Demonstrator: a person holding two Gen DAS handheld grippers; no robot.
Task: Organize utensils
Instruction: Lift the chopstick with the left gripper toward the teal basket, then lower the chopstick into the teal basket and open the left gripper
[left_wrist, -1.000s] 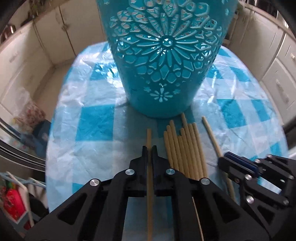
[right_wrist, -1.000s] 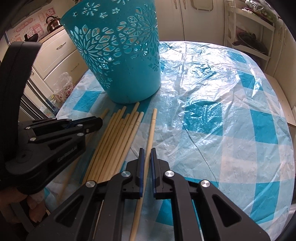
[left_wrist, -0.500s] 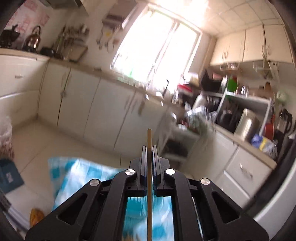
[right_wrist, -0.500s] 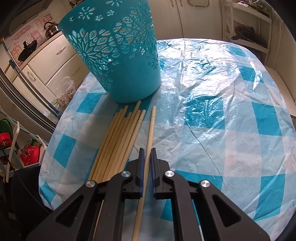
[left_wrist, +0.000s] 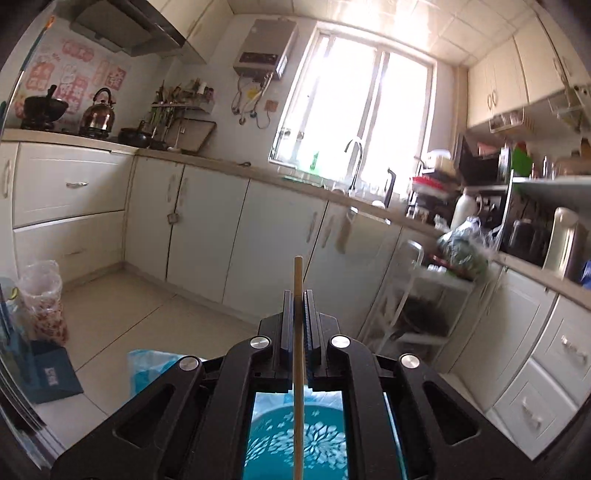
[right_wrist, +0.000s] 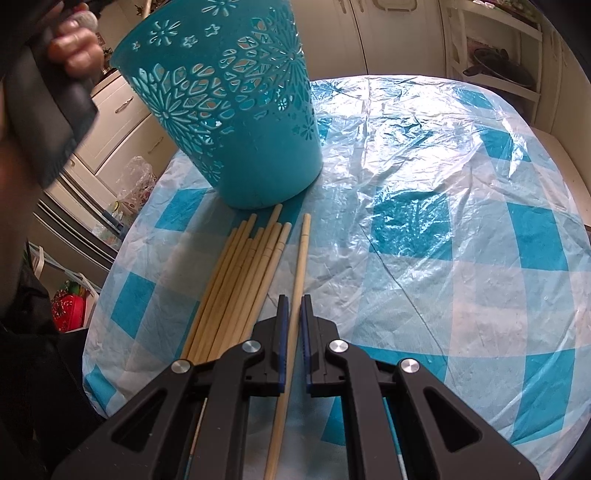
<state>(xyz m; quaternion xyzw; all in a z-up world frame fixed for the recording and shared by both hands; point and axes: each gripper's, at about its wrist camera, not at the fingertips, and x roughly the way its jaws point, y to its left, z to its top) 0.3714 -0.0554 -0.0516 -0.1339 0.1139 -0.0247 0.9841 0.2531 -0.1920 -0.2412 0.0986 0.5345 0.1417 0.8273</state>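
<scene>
Left wrist view: the left tool (left_wrist: 298, 314) is clamped on one chopstick (left_wrist: 298, 369), whose tip stands just past the fingertips. At 1.0 s ago this tool lay low at the counter with the stick among the others; at 0.5 s ago it was raised and blurred. Now it sits higher, looking across the kitchen at the window (left_wrist: 354, 110) and kettle (left_wrist: 96, 112), with the teal cutout basket (left_wrist: 299, 443) seen from above, directly under the stick. Count here: 1 chopstick, 1 basket.

Right wrist view: the right tool (right_wrist: 291, 325) is narrow, fingers either side of a single chopstick (right_wrist: 301, 258) lying on the checked plastic cloth (right_wrist: 443, 240) of the counter; firm contact cannot be told. Its pose matches 0.5 s ago. Beside it, to the left, a bundle of chopsticks (right_wrist: 236, 280), about 8, tips near the basket (right_wrist: 236, 110) base. Only this view shows the bundle, and the person's hand (right_wrist: 74, 48) on the other handle, upper left, which was out of frame at 0.5 s ago.
</scene>
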